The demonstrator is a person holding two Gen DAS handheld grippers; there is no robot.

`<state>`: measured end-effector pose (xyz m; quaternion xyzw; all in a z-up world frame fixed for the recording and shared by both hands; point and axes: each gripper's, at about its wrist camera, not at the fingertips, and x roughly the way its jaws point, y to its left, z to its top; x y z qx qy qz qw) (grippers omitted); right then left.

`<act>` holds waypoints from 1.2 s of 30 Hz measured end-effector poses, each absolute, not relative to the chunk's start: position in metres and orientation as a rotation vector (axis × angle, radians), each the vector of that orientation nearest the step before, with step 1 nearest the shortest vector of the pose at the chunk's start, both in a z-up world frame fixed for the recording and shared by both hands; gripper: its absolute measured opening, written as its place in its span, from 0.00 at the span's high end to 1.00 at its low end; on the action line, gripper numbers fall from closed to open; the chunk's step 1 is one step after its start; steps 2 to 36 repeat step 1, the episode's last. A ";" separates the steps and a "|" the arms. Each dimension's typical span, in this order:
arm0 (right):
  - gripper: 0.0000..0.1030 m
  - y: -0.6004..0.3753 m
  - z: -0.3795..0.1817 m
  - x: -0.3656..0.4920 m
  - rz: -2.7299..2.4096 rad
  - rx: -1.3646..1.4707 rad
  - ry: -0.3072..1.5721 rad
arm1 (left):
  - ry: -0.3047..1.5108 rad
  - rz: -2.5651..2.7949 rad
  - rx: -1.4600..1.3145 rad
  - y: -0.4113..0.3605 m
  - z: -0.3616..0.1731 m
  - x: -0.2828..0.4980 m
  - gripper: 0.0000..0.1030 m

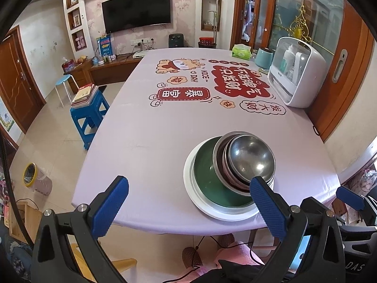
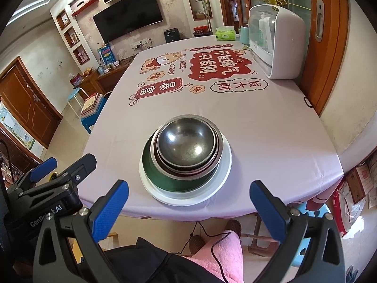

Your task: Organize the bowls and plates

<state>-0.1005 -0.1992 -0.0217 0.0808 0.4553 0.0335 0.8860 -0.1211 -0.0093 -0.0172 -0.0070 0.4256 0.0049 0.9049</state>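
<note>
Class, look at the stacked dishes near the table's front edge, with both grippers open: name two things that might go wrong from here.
1. The metal bowls sit off-centre on the green plate, so a nudge may slide them.
2. The white plate lies near the table edge; a push from either open gripper, left or right, might tip it off.

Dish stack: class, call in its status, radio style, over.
Left gripper open, right gripper open, both empty. Steel bowls nested in green dish on white plate. Nothing blocking.

Black grippers (image 2: pixel 189 208), blue-padded jaws
</note>
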 end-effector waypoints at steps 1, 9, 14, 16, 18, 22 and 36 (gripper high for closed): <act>0.00 -0.199 -0.022 -0.101 0.068 0.170 0.947 | 0.880 0.010 -0.013 -0.009 -0.017 -0.122 0.01; 0.00 -0.199 -0.022 -0.101 0.068 0.170 0.947 | 0.880 0.010 -0.013 -0.009 -0.017 -0.122 0.01; 0.00 -0.199 -0.022 -0.101 0.068 0.170 0.947 | 0.880 0.010 -0.013 -0.009 -0.017 -0.122 0.01; 0.00 -0.199 -0.022 -0.101 0.068 0.170 0.947 | 0.880 0.010 -0.013 -0.009 -0.017 -0.122 0.01; 0.00 -0.199 -0.022 -0.101 0.068 0.170 0.947 | 0.880 0.010 -0.013 -0.009 -0.017 -0.122 0.01; 0.00 -0.199 -0.022 -0.101 0.068 0.170 0.947 | 0.880 0.010 -0.013 -0.009 -0.017 -0.122 0.01; 0.00 -0.199 -0.022 -0.101 0.068 0.170 0.947 | 0.880 0.010 -0.013 -0.009 -0.017 -0.122 0.01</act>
